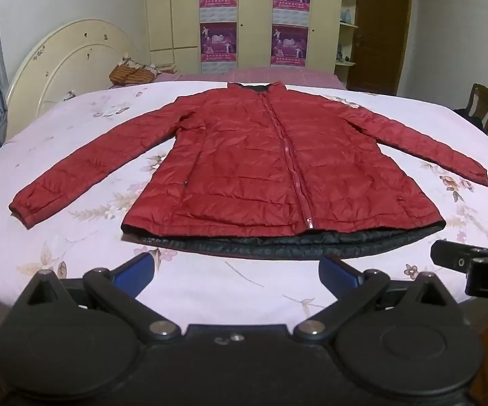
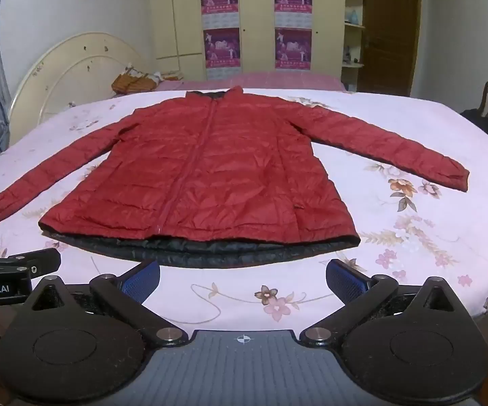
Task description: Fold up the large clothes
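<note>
You are looking at a red quilted jacket (image 1: pixel 271 169) lying flat and zipped on the floral bedsheet (image 1: pixel 74 125), collar pointing toward twelve o'clock and hem toward six, both sleeves spread out toward roughly eight and four o'clock. Nothing is folded yet, as far as these views are showing: the body is lying open at full width, the left cuff (image 1: pixel 23 208) and right cuff (image 2: pixel 453 177) are both resting on the sheet well apart from the body, and the dark lining (image 2: pixel 193 253) is peeking out along the hem. Your left gripper (image 1: pixel 237 272) is hovering just short of the hem at six o'clock, its blue pads spread wide with nothing between them. Your right gripper (image 2: pixel 242 279) is doing the same beside it, jaws parted and empty, just clear of the hem's edge. So the whole task is lying ahead of you, by my reading: each sleeve probably needs bringing in across the body, then the sides, then the hem carried up toward the collar. The shell looks slick and puffy, so I would expect folds to spring back unless you are pressing them down.
</note>
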Tool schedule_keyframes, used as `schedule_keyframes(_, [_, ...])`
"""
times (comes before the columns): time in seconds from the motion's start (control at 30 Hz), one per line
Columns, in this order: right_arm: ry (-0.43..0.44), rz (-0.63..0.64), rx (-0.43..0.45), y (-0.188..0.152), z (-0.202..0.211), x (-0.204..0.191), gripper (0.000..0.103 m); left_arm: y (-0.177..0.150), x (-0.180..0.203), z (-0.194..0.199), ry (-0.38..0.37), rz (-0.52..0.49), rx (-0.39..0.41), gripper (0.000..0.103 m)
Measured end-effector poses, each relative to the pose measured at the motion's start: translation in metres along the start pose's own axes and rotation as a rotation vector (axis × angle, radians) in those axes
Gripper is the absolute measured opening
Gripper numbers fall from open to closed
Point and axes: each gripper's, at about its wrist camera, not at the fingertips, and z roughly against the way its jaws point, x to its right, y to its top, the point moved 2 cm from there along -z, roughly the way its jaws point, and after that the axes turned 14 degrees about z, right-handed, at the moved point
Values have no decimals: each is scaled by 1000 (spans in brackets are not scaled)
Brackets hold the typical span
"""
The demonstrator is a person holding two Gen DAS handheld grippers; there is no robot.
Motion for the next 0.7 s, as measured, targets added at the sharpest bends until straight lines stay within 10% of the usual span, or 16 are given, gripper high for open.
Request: schedule_keyframes(0.7, [0, -2, 6, 0, 0, 3, 103, 3, 6, 2, 9, -9, 15, 103])
